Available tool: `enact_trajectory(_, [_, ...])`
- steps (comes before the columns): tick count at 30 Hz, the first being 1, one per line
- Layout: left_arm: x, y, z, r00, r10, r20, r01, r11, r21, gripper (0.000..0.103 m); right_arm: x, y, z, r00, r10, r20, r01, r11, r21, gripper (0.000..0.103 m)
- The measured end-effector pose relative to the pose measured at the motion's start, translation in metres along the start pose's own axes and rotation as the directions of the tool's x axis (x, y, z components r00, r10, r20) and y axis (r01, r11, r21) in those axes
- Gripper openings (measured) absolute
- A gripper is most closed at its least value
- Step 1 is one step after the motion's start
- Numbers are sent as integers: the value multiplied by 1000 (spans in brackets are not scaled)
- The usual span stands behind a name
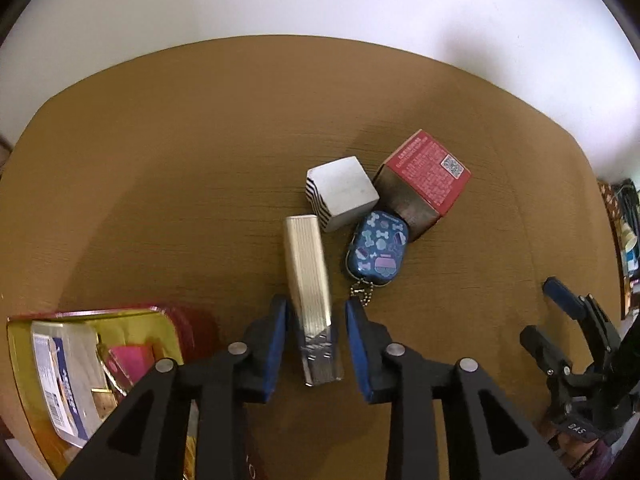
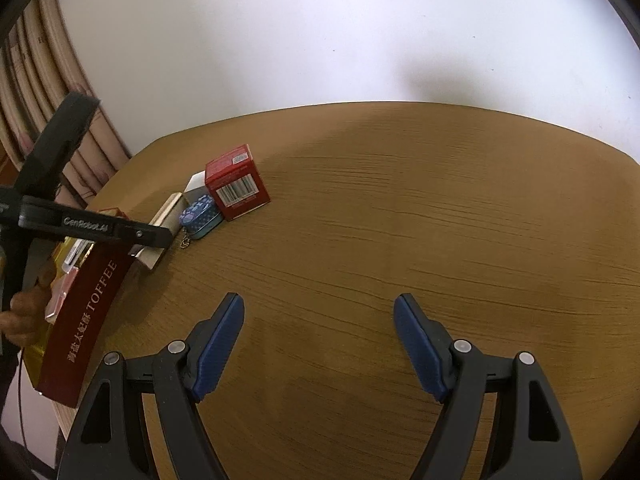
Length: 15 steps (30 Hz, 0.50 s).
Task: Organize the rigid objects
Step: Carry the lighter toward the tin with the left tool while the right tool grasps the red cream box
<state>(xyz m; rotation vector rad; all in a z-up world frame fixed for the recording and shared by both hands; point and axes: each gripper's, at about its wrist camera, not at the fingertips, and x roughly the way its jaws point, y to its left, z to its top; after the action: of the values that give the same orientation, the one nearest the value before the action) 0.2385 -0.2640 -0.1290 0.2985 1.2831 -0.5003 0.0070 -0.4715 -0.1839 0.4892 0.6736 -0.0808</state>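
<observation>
A long silver box [image 1: 311, 292] lies on the brown table, its near end between the fingers of my left gripper [image 1: 316, 312]. The jaws are open around it with a gap on each side. Past it sit a white cube with striped side [image 1: 343, 192], a blue tin with bone print and a bead chain [image 1: 378, 249], and a red carton [image 1: 426, 178]. These also show in the right wrist view: silver box [image 2: 166, 220], blue tin [image 2: 200, 210], red carton [image 2: 236, 182]. My right gripper [image 2: 319, 312] is open and empty over bare table.
A gold-lined red toffee tin [image 1: 24, 360] with packets inside sits at the table's near left; its side shows in the right wrist view [image 2: 80, 320]. The right gripper shows at the left wrist view's right edge [image 1: 576, 332]. A white wall stands behind the table.
</observation>
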Motion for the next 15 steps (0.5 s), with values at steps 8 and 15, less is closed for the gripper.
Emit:
enact_trajectory(8, [-4,2,-6,999,21,45,-20,999,-38,20,1,1,-2,1000,2,-6,-2,1000,7,75])
enact_trajectory(15, [-29,-6,-34,993,-10,121,20,997,-80,20,1,0,2,1000,3,-3,-3,1000,17,75])
